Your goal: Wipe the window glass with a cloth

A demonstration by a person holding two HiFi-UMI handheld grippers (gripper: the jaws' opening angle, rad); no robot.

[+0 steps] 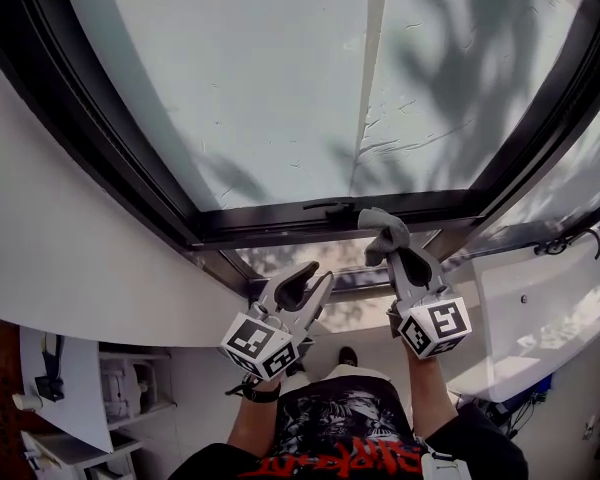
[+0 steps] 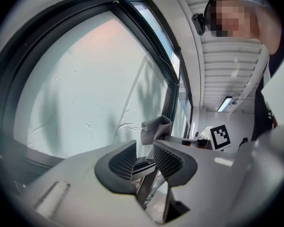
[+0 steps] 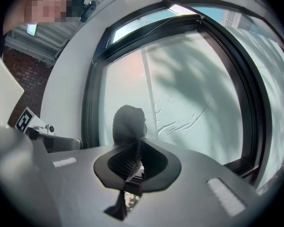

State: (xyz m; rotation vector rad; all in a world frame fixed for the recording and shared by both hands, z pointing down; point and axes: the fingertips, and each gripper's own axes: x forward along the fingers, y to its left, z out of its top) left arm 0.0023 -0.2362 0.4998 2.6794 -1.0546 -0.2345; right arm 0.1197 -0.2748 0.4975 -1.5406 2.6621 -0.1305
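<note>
The window glass (image 1: 280, 78) fills the top of the head view inside a dark frame (image 1: 330, 213); it also shows as the window glass (image 2: 85, 89) and the window glass (image 3: 189, 89) in the two gripper views. A grey cloth (image 1: 383, 230) sticks out of my right gripper (image 1: 398, 260), which is shut on it just below the frame's lower bar. From the right gripper view the cloth (image 3: 128, 122) stands bunched above the closed jaws of the right gripper (image 3: 135, 157). My left gripper (image 1: 308, 283) is open and empty, beside the right one. Past the left gripper (image 2: 144, 157) the cloth (image 2: 156, 126) is visible, apart from its pads.
A white wall (image 1: 60, 238) curves along the left of the window. A white panel (image 1: 540, 308) with a dark handle (image 1: 565, 243) hangs at the right. White shelving (image 1: 120, 388) sits low at the left. A second pane (image 1: 580, 178) lies to the right.
</note>
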